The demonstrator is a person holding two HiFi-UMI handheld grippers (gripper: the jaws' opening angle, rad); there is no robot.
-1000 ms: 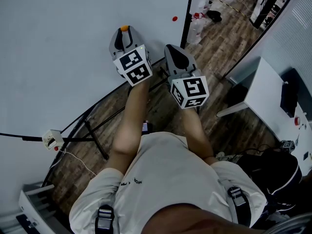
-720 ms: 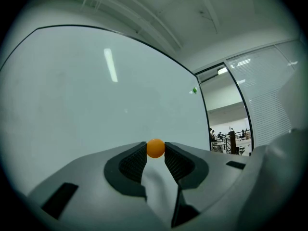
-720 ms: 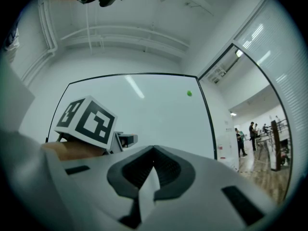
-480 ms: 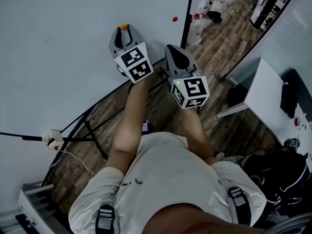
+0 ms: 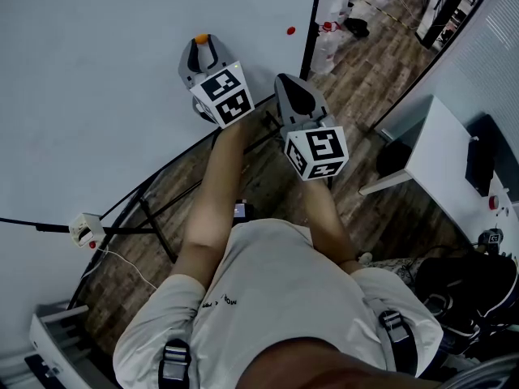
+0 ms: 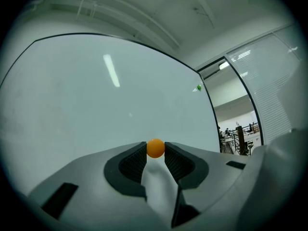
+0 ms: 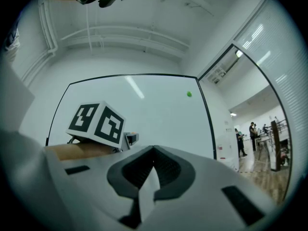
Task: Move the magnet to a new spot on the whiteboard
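Note:
A small orange ball magnet (image 5: 201, 38) sits against the whiteboard (image 5: 97, 79), pinched between the tips of my left gripper (image 5: 200, 44). In the left gripper view the magnet (image 6: 155, 148) fills the gap at the jaw tips, with the pads touching both its sides and the whiteboard (image 6: 72, 105) right behind it. My right gripper (image 5: 285, 81) hovers to the right of the left one, near the board's lower edge, shut and holding nothing. In the right gripper view its jaws (image 7: 154, 149) meet at the tip.
A second small magnet (image 5: 290, 31) sticks to the board near its right frame. Below the board are stand legs (image 5: 154, 225) and a power strip (image 5: 86, 231) with a cable. A white table (image 5: 442, 164) and a black bag (image 5: 454, 286) stand at the right.
The left gripper has shifted slightly up and left along the board with the orange magnet, rolling a little. The right gripper has stayed where it was.

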